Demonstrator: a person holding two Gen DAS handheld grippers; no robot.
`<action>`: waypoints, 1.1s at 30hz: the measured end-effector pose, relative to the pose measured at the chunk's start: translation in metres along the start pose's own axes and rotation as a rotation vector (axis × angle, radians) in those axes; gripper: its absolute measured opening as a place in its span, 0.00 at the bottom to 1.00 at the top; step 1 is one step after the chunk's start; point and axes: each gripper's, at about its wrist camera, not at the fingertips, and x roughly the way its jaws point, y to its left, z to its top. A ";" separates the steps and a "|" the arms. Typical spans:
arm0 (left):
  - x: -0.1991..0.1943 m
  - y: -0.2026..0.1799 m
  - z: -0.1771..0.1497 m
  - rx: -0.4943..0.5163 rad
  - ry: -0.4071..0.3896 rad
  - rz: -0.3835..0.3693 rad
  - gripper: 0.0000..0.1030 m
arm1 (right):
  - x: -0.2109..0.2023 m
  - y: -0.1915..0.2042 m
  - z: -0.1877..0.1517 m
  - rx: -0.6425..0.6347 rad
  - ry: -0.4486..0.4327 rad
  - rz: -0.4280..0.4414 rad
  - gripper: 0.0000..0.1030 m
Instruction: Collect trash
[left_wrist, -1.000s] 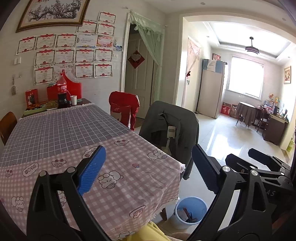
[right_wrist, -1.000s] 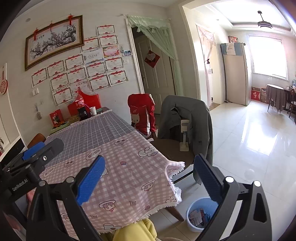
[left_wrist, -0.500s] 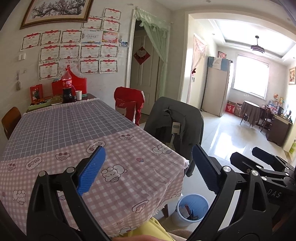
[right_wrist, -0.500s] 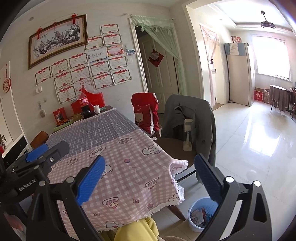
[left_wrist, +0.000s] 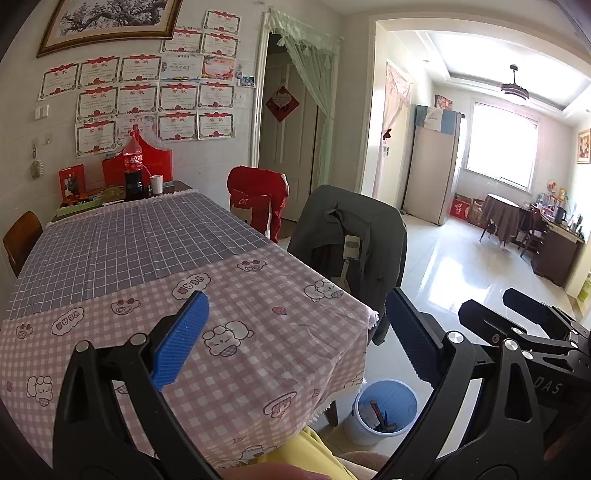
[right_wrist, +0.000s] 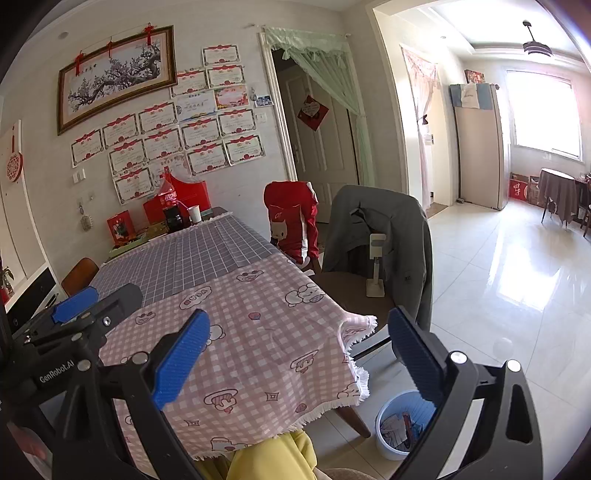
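Note:
A light blue trash bin (left_wrist: 380, 411) with scraps in it stands on the floor by the table's near right corner; it also shows in the right wrist view (right_wrist: 400, 424). My left gripper (left_wrist: 295, 339) is open and empty above the pink checked tablecloth (left_wrist: 240, 314). My right gripper (right_wrist: 299, 354) is open and empty over the table's near corner (right_wrist: 280, 332). Each gripper shows in the other's view: the right one (left_wrist: 528, 332) and the left one (right_wrist: 85, 306). No loose trash shows on the cloth.
A chair draped with a grey jacket (left_wrist: 351, 236) and a chair with a red cover (left_wrist: 258, 199) stand along the table's right side. A cola bottle (left_wrist: 133, 166), a cup and red boxes sit at the far end. Tiled floor (right_wrist: 498, 295) lies to the right.
Both grippers have risen and tilted slightly, so the table sits lower in each view. Both stay open and empty.

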 end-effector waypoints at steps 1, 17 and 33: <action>0.000 0.000 0.000 0.001 0.000 0.000 0.92 | 0.000 0.000 0.000 0.000 0.001 -0.002 0.93; 0.007 -0.008 0.000 0.006 0.017 -0.034 0.92 | -0.002 -0.011 -0.002 -0.009 0.011 -0.064 0.93; 0.017 -0.012 -0.003 0.012 0.046 -0.037 0.92 | 0.000 -0.015 -0.004 -0.008 0.028 -0.078 0.93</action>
